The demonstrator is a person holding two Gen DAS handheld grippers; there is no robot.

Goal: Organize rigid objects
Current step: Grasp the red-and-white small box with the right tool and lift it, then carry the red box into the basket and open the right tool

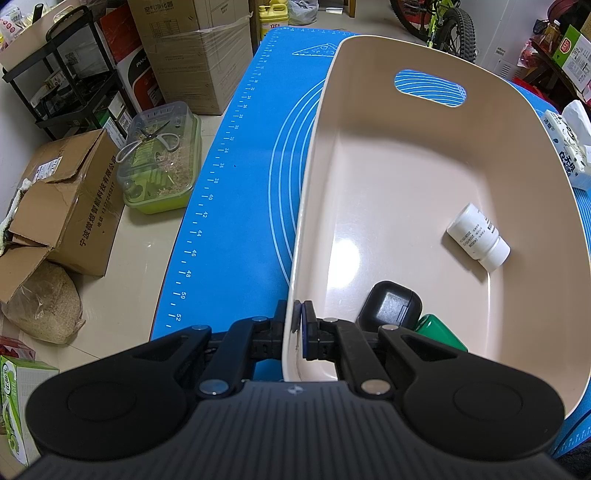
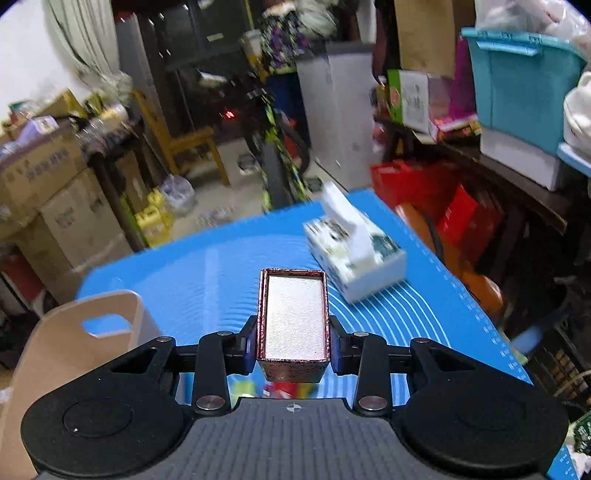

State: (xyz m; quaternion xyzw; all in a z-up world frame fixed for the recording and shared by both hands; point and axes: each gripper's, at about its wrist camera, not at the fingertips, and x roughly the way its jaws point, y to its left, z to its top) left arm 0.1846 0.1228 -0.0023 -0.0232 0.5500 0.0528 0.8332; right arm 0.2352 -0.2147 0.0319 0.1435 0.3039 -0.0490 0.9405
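A beige plastic basket (image 1: 369,122) with handle cut-outs stands on the blue mat (image 1: 236,206). My left gripper (image 1: 296,325) is shut on the basket's near left rim. Inside the basket lie a white pill bottle (image 1: 478,236), a black case (image 1: 389,306) and a green object (image 1: 439,330). In the right wrist view, my right gripper (image 2: 292,332) is shut on a dark red rectangular box with a silvery top (image 2: 293,317), held above the mat (image 2: 207,280). The basket's end (image 2: 74,339) shows at the lower left there.
A tissue box (image 2: 354,254) lies on the mat's far right, also seen in the left wrist view (image 1: 570,151). Cardboard boxes (image 1: 66,206), a clear-lidded green tub (image 1: 159,166) and a bicycle (image 1: 447,26) stand on the floor around the table. Colourful items (image 2: 284,389) lie under the right gripper.
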